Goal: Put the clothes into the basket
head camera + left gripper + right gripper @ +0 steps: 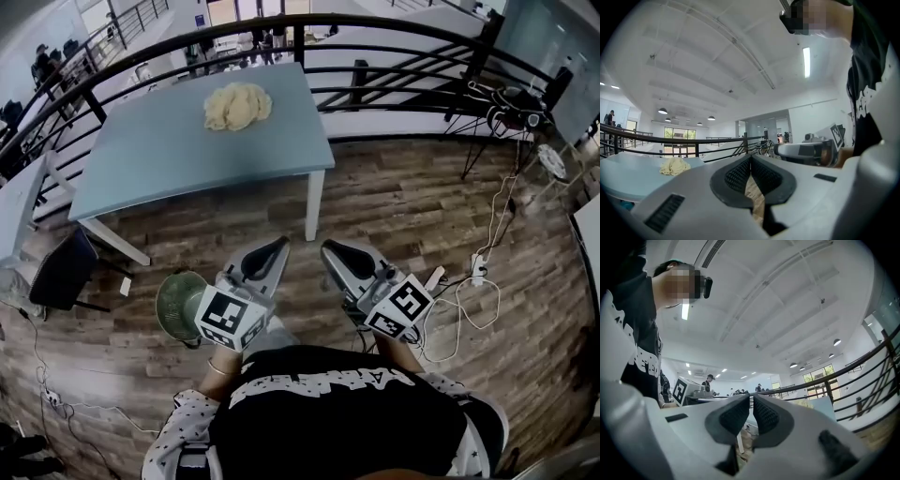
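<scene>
Clothes (237, 105): a cream heap is lying crumpled on the far part of the table (169, 159), close to its back edge, and nothing is touching it.
Table: it is standing on the wood floor (412, 211) in front of a black railing (394, 36), well apart from both of your claws.
Left claw (272, 251): you are holding it close in front of your body, pointing toward the table; its pads are resting together with nothing between them.
Right claw (336, 251): you are holding it just beside the left one, pads together too, gripping nothing.
Green thing (182, 302): a round green object is standing on the floor just left of your left claw, partly hidden behind it. Whether it is the basket cannot be told.
Surroundings: a dark chair (61, 272) is standing at the table's left end, and white cables (473, 295) are trailing over the floor to your right.
</scene>
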`<action>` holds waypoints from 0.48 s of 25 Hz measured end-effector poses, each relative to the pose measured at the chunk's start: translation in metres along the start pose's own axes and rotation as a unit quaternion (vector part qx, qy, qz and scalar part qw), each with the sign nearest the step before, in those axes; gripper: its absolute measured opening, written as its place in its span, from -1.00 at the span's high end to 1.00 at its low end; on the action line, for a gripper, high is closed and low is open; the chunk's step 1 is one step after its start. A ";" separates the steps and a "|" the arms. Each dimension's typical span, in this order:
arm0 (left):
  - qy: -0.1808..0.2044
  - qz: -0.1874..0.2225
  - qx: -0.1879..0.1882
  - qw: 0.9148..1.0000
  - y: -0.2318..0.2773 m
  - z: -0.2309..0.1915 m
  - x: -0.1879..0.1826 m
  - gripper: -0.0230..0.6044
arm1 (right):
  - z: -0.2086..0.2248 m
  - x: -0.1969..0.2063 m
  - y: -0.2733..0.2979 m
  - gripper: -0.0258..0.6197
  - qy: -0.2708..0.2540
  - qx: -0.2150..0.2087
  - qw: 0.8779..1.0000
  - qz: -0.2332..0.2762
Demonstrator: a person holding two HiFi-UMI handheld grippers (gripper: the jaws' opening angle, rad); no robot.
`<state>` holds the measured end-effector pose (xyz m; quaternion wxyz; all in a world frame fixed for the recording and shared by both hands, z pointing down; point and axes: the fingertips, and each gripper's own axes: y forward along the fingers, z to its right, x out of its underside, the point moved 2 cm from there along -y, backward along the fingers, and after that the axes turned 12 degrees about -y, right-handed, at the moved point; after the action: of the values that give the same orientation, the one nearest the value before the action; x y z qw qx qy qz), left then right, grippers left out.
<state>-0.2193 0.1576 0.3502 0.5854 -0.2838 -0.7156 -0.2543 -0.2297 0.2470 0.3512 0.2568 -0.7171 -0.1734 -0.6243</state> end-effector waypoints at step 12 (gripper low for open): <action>-0.020 0.016 -0.017 1.000 0.012 -0.075 -0.019 0.88 | 0.030 0.013 0.065 0.82 0.000 -0.007 1.000 -0.016</action>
<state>-0.1558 0.1112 0.3457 0.5704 -0.3102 -0.7180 -0.2509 -0.1668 0.2111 0.3512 0.2416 -0.7162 -0.1800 -0.6295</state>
